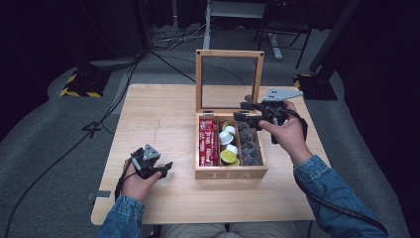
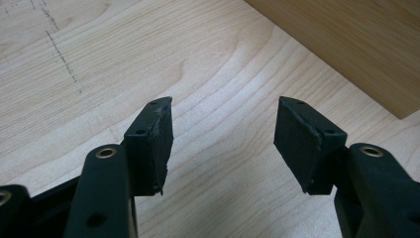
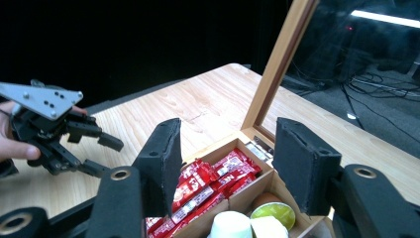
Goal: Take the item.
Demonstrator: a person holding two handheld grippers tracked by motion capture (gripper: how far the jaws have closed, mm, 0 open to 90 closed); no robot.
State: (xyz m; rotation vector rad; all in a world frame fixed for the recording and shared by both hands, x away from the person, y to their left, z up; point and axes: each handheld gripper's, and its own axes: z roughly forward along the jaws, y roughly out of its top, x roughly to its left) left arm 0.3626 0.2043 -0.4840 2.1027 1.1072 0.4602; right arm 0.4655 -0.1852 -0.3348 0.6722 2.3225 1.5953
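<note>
A wooden tea box (image 1: 231,173) is sitting on the tabletop (image 1: 163,114) with its lid (image 1: 229,79) standing upright. The right gripper (image 3: 225,163) is hovering over the red packets (image 3: 210,186), fingers (image 3: 161,158) spread and empty. The left gripper (image 2: 223,141) is resting beside the box, fingers apart, empty.
</note>
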